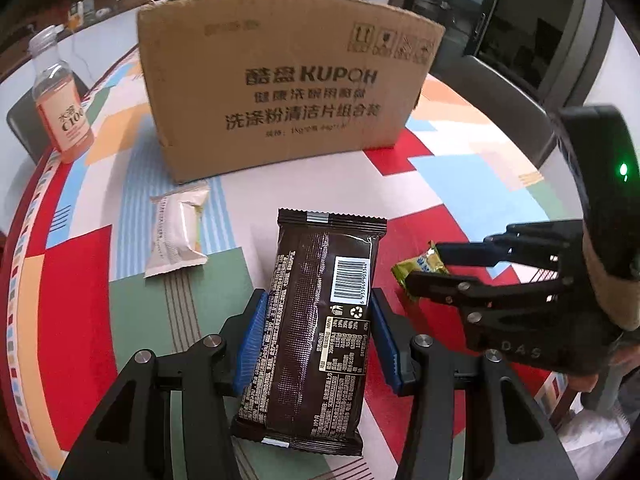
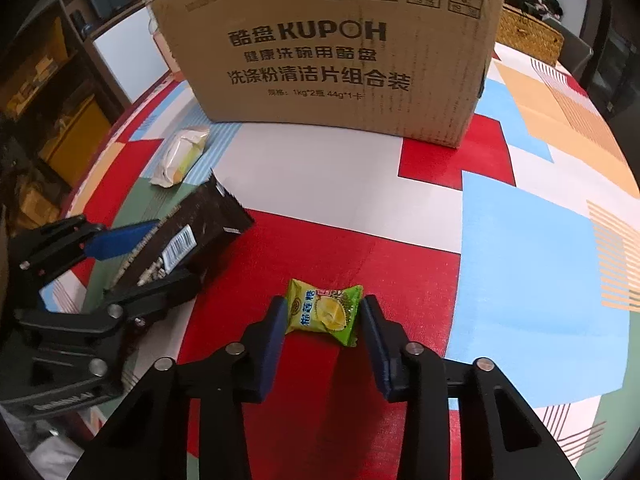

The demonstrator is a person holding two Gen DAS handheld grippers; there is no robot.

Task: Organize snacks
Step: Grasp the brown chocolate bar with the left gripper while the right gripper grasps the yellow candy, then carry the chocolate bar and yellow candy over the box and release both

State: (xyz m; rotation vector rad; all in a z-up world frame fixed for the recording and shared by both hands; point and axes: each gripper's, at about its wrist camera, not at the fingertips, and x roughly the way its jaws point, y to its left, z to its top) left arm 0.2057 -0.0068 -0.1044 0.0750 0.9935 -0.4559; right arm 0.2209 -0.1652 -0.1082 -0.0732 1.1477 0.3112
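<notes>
Between the left gripper's blue pads, a dark snack packet is being clamped; the right gripper is closing around a green durian candy, just right of it.

The table is covered with a cloth of coloured blocks: red, light blue, green, orange and white. Behind it, on the right side, a dark glass door stands. On the left a dark wooden shelf unit holds yellow items, with a white panel beside it. A woven basket rests at the far table edge.
</notes>
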